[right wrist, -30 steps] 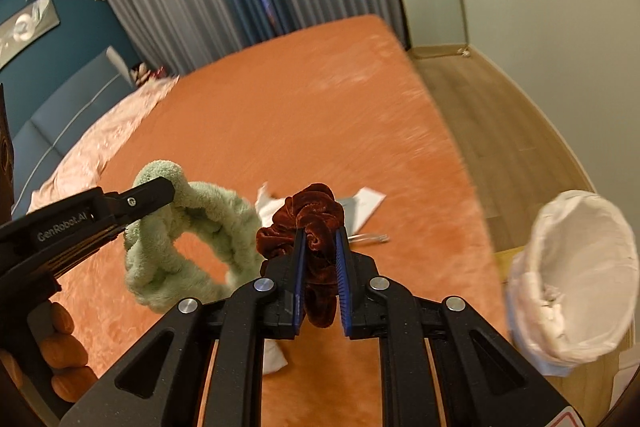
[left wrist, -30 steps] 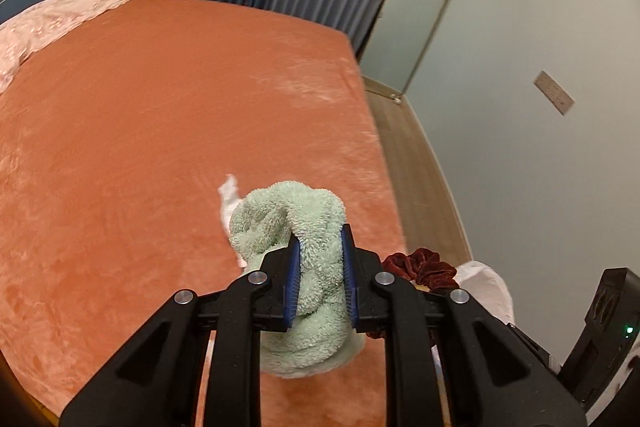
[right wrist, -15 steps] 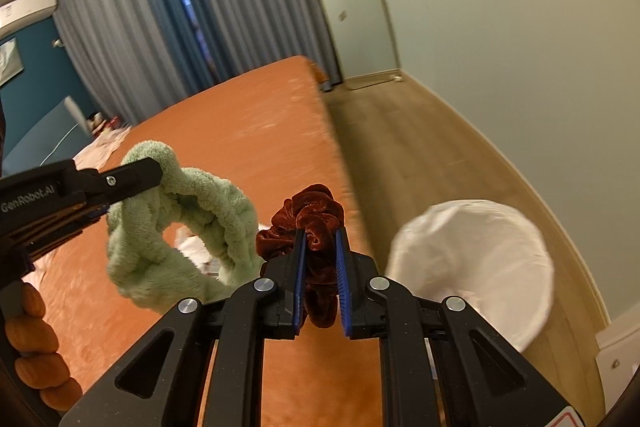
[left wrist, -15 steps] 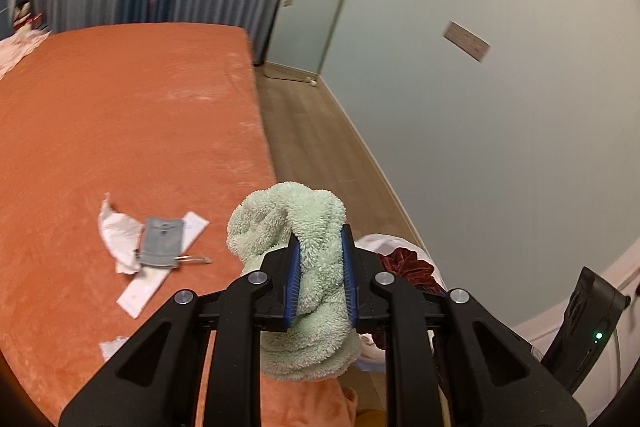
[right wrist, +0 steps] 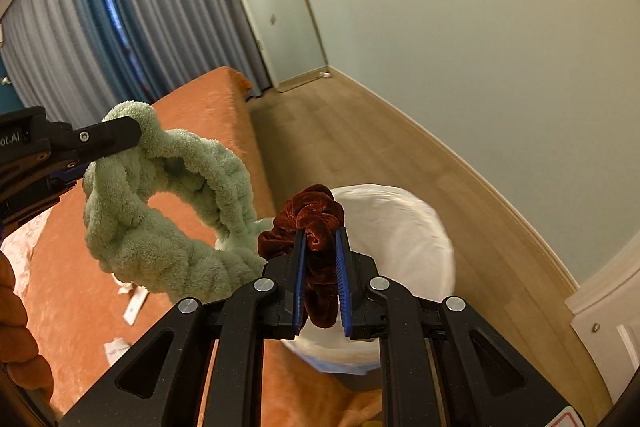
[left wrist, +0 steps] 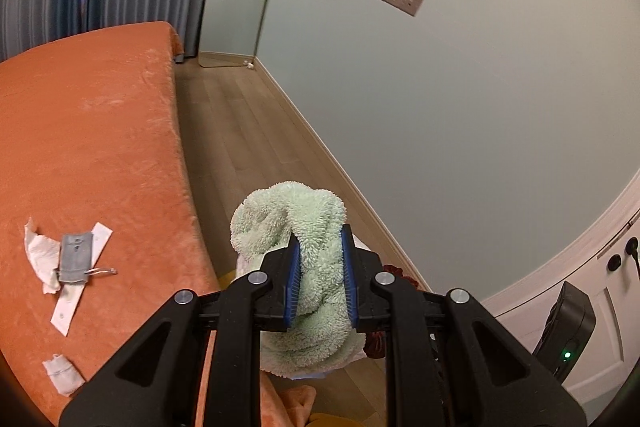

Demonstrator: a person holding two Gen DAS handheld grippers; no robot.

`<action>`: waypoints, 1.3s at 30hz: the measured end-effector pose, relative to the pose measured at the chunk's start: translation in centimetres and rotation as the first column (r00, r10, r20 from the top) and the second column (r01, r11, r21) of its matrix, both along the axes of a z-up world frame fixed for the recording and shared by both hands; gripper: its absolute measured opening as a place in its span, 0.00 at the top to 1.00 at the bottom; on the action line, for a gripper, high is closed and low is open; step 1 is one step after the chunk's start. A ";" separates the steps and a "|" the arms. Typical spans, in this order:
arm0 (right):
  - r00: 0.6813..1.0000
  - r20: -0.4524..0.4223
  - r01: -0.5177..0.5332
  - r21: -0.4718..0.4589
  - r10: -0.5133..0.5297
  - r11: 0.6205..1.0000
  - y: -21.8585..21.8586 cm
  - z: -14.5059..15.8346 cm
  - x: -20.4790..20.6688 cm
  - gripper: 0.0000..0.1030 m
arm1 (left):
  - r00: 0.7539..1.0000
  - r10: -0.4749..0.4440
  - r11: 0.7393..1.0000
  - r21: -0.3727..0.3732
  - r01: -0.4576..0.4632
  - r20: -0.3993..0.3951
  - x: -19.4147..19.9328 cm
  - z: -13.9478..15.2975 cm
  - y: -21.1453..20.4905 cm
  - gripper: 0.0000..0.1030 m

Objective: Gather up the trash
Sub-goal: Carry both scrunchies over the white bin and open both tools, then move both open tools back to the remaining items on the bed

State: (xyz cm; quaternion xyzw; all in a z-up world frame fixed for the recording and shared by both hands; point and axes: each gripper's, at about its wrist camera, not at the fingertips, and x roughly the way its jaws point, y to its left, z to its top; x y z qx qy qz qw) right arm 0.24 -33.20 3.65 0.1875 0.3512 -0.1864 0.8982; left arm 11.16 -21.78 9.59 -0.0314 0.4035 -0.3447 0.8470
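My left gripper (left wrist: 320, 271) is shut on a fluffy mint-green braided headband (left wrist: 298, 215), held in the air off the bed's edge; the headband also shows in the right wrist view (right wrist: 168, 219). My right gripper (right wrist: 319, 267) is shut on a dark red velvet scrunchie (right wrist: 308, 215), held above a white-lined trash bin (right wrist: 396, 227) on the floor beside the bed. In the left wrist view the bin is mostly hidden behind the headband. Torn paper scraps (left wrist: 38, 255) and a small grey pouch (left wrist: 74, 257) lie on the orange bed (left wrist: 92, 131).
A wooden floor strip (left wrist: 248, 131) runs between the bed and a pale wall (left wrist: 440, 107). A standing mirror (right wrist: 276, 11) leans at the far end by grey curtains (right wrist: 132, 15). White cabinetry (left wrist: 600, 311) is at the right.
Both grippers have swung right, off the bed toward the wall side. The trash bin has come under the right gripper and its scrunchie. Both grips are unchanged.
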 end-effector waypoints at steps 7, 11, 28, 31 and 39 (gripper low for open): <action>0.999 -0.021 0.039 0.014 -0.038 0.999 -1.3 -1.4 -0.3 0.87 | 1.000 -0.024 1.000 -0.001 0.024 -0.014 0.2 -1.1 -2.5 0.77; 0.999 -0.023 0.048 0.018 -0.048 0.999 -1.9 -1.7 -0.7 0.81 | 1.000 0.024 1.000 0.004 -0.024 0.018 0.4 -1.1 -2.3 0.57; 1.000 -0.018 0.020 0.012 -0.020 1.000 -0.9 -1.6 0.2 0.71 | 0.995 0.102 0.993 0.058 -0.103 0.021 0.8 -2.8 1.5 0.57; 1.000 -0.015 0.009 0.005 -0.009 1.000 -0.2 -1.3 0.4 0.66 | 0.993 0.117 0.991 0.059 -0.118 0.023 0.8 -2.9 2.4 0.57; 0.999 -0.015 -0.035 -0.015 0.035 0.999 2.4 -0.5 1.4 0.63 | 0.986 0.166 0.984 0.056 -0.167 0.013 1.0 -3.0 5.4 0.57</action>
